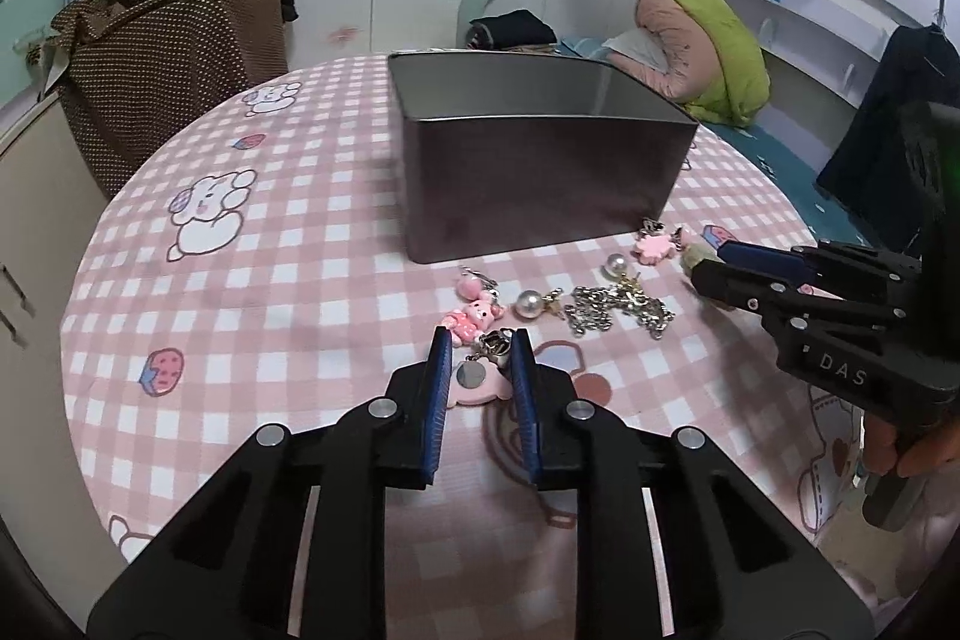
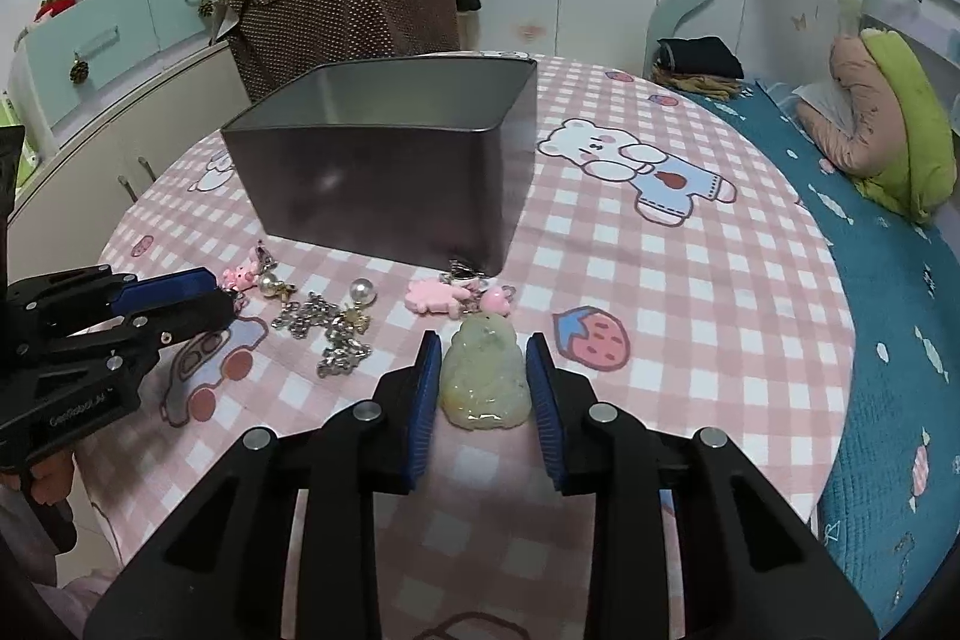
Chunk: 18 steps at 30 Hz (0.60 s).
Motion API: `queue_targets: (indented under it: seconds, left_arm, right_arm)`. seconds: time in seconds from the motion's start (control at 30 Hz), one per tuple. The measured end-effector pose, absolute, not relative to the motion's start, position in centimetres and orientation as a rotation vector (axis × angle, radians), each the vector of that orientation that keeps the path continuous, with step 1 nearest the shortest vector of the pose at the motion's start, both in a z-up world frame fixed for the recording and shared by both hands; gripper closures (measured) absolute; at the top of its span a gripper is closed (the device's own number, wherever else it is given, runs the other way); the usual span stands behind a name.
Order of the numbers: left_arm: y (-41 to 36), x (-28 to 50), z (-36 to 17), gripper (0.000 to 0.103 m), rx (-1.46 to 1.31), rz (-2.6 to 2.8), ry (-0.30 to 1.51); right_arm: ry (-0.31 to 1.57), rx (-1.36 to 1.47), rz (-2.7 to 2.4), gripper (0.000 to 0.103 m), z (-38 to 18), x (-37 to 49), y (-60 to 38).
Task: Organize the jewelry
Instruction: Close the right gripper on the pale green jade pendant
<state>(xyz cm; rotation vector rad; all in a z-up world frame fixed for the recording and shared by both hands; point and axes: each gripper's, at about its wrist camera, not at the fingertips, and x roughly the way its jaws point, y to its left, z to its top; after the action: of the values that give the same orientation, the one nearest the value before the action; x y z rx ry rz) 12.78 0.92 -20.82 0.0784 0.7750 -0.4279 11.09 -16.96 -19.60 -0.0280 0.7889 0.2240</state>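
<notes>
In the left wrist view, the left gripper point(image 1: 480, 340) is sitting at lower centre, its blue pads clenching a pink charm point(image 1: 477, 383) with a metal clasp on the checked tablecloth point(image 1: 270, 280). A silver chain point(image 1: 618, 310) and pearl earrings point(image 1: 531, 304) are lying right of centre, in front of the open metal box point(image 1: 540, 172).

In the right wrist view, the right gripper point(image 2: 485, 358) is grasping a pale green pendant point(image 2: 485, 379) at lower centre, pads touching its sides. The box point(image 2: 384, 178) is standing above, left of centre.
</notes>
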Motion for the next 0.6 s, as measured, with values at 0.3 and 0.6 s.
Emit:
queue_targets:
  seconds: [0.3, 0.6]
  left_arm:
    - [1.2, 11.9, -19.6, 0.083, 0.075, -0.435, 0.728]
    - [1.4, 11.6, -18.3, 0.083, 0.071, -0.434, 0.695]
  right_arm:
    - [0.774, -0.024, 0.236, 0.082, -18.6, 10.9, -16.6]
    - [0.766, -0.041, 0.220, 0.084, -17.9, 10.7, -16.5]
